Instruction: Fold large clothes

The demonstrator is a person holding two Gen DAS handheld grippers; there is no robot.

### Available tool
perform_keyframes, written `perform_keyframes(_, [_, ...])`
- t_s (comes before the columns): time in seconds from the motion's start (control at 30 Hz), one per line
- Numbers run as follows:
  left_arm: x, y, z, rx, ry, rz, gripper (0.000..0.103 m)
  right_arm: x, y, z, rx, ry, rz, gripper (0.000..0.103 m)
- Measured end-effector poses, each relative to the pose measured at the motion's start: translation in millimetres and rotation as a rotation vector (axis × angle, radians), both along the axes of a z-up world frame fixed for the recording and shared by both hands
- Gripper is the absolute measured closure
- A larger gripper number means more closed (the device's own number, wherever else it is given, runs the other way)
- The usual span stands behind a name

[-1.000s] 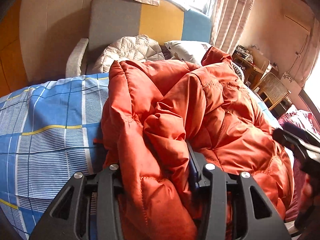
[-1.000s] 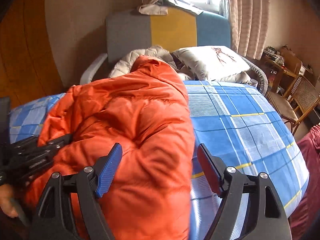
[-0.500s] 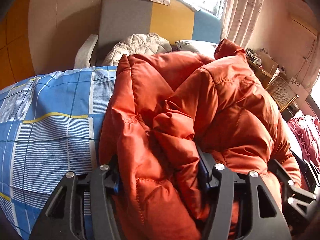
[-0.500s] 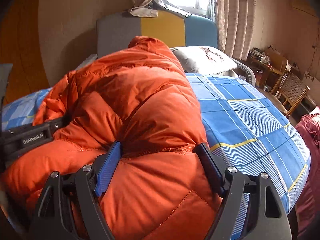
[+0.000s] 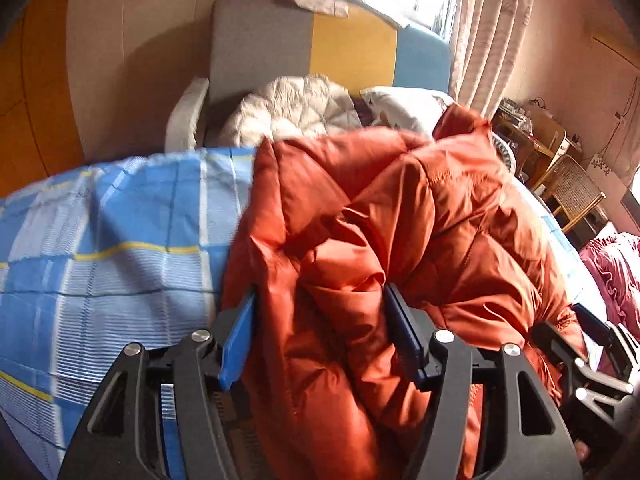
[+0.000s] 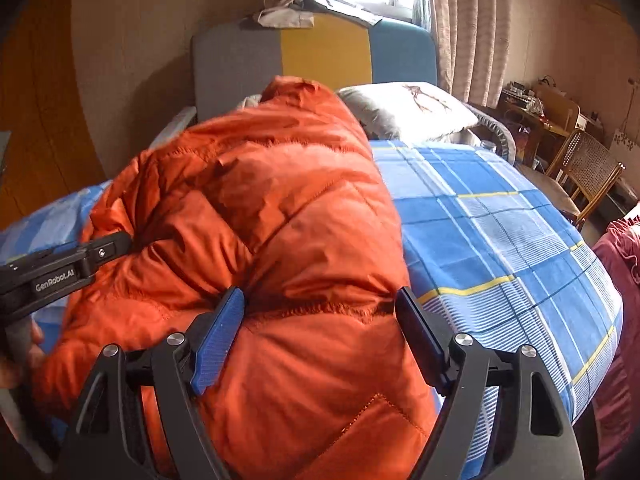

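An orange puffer jacket (image 5: 420, 240) lies bunched on a bed with a blue checked sheet (image 5: 100, 240). My left gripper (image 5: 320, 332) stands open, and a thick fold of the jacket fills the gap between its blue pads. My right gripper (image 6: 320, 328) is also open, with the jacket's near edge (image 6: 280, 240) bulging between its fingers. The left gripper shows at the left of the right wrist view (image 6: 68, 268), against the jacket's side. The right gripper shows at the lower right of the left wrist view (image 5: 592, 364).
A grey, yellow and blue headboard (image 6: 320, 52) stands at the back, with a white pillow (image 6: 412, 108) and a cream quilted item (image 5: 296, 108). A wicker chair (image 6: 588, 172) and cluttered table stand at the right. A maroon fabric pile (image 5: 616, 268) lies at the bed's right.
My left gripper's fingers have opened wider around the jacket fold. My right gripper has moved onto the jacket, whose edge now sits between its open fingers. The jacket bulk has settled lower.
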State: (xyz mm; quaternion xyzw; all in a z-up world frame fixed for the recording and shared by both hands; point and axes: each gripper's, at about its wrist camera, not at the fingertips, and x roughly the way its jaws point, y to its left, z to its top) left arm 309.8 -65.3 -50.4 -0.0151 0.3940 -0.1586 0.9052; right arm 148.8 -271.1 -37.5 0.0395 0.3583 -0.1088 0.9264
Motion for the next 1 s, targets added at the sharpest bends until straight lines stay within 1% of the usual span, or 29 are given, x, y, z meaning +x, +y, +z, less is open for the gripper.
perform_keyframes(0.1, [-7,-1,12,0.011,-0.034,0.014,0.036,-3,-4,15,0.014,-0.04,-0.025,0.025])
perform_keyframes(0.13, [-10,-2,15,0.0,-0.043,0.009,0.036,-2,-6,19,0.018,-0.047,-0.031,0.025])
perform_keyframes(0.23, [-14,-6,19,-0.004,-0.057,0.004,0.035,12,-8,27,-0.005,-0.05,-0.042,0.025])
perform_keyframes(0.4, [-16,-8,17,0.002,-0.063,0.007,0.035,44,-6,26,-0.001,-0.006,-0.004,0.025])
perform_keyframes(0.47, [-16,-10,14,0.014,-0.066,0.008,0.035,55,1,18,-0.013,0.04,0.019,0.026])
perform_keyframes(0.53, [-16,-10,9,0.019,-0.058,0.013,0.035,60,4,11,0.001,0.067,0.025,0.027])
perform_keyframes(0.67, [-20,-8,2,0.019,-0.061,0.023,0.035,59,13,0,-0.035,0.078,0.021,0.027])
perform_keyframes(0.8, [-31,-2,8,-0.001,-0.078,0.038,0.035,51,13,10,-0.029,0.052,0.01,0.027])
perform_keyframes(0.87, [-38,1,13,-0.001,-0.099,0.044,0.031,42,14,15,-0.015,0.024,0.0,0.027])
perform_keyframes(1.0, [-54,11,26,-0.011,-0.14,0.055,0.029,24,18,25,-0.015,-0.018,-0.021,0.025])
